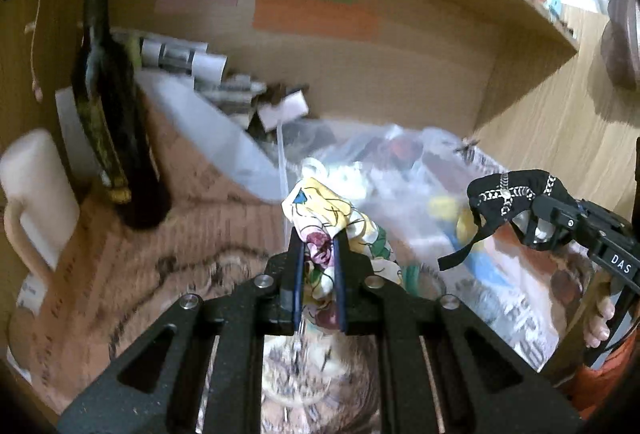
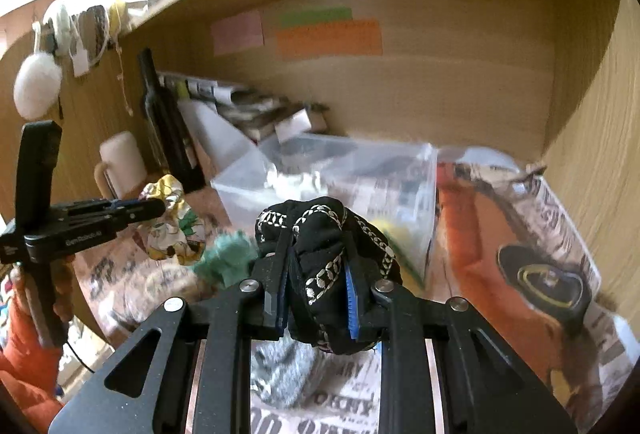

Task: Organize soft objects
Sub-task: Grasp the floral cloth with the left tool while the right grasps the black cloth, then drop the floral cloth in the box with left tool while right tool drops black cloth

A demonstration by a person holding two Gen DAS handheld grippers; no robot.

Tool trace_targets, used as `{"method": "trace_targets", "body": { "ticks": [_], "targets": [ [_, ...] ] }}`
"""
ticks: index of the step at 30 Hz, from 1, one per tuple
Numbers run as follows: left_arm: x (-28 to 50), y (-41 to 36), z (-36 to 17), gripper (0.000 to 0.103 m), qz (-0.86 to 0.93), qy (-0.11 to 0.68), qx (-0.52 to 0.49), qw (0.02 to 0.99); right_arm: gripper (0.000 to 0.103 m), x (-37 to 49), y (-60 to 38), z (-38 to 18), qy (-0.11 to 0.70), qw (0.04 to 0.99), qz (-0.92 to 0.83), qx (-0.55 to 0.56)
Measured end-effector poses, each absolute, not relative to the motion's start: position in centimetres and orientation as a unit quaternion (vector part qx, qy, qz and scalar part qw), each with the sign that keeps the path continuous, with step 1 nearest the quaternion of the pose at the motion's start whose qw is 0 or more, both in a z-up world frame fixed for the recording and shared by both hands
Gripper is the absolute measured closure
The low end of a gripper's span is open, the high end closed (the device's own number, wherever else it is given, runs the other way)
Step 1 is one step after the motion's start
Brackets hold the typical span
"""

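My left gripper [image 1: 318,240] is shut on a floral cloth [image 1: 326,212], yellow and white with pink and green print, held above the desk; it also shows at the left of the right wrist view [image 2: 172,222]. My right gripper [image 2: 316,266] is shut on a black cloth with a white chain pattern [image 2: 320,234]; in the left wrist view this black cloth [image 1: 508,194] hangs at the right. A clear plastic box [image 2: 332,170] stands behind both. A green soft item [image 2: 228,258] and a grey one [image 2: 284,374] lie on the newspaper below.
A dark bottle [image 1: 108,106] and a white mug [image 1: 36,194] stand at the left. Papers and boxes [image 1: 224,82] pile at the back. Newspaper [image 2: 520,234] covers the desk. The wooden alcove wall [image 2: 592,154] closes the right side. Coloured sticky notes [image 2: 328,36] are on the back wall.
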State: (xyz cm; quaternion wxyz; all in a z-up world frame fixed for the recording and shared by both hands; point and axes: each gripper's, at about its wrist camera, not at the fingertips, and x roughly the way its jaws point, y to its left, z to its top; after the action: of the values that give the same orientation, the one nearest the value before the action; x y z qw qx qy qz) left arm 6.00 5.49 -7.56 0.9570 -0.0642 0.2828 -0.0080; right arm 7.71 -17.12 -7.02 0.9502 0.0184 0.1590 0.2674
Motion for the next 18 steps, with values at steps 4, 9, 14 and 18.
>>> {"method": "trace_targets", "body": {
  "ticks": [4,9,14,18],
  "targets": [
    [7.4,5.6,-5.9,0.091,-0.014,0.265,-0.065,0.962,0.083,8.3,-17.4,-5.5,0.135,0.956,0.26,0.025],
    [9.9,5.8,-4.3,0.091,-0.018,0.252,-0.07,0.965,0.083,9.2,-17.4,-3.8,0.113,0.96,0.254,0.021],
    [12.8,5.9,-3.5,0.091,-0.02,0.251,-0.076,0.965,0.083,11.3,-16.7,-2.4,0.101,0.965,0.242,0.005],
    [15.2,5.6,-3.6,0.091,-0.016,0.26,-0.069,0.963,0.083,13.5,-16.3,-1.8,0.106,0.967,0.233,-0.002]
  ]
}}
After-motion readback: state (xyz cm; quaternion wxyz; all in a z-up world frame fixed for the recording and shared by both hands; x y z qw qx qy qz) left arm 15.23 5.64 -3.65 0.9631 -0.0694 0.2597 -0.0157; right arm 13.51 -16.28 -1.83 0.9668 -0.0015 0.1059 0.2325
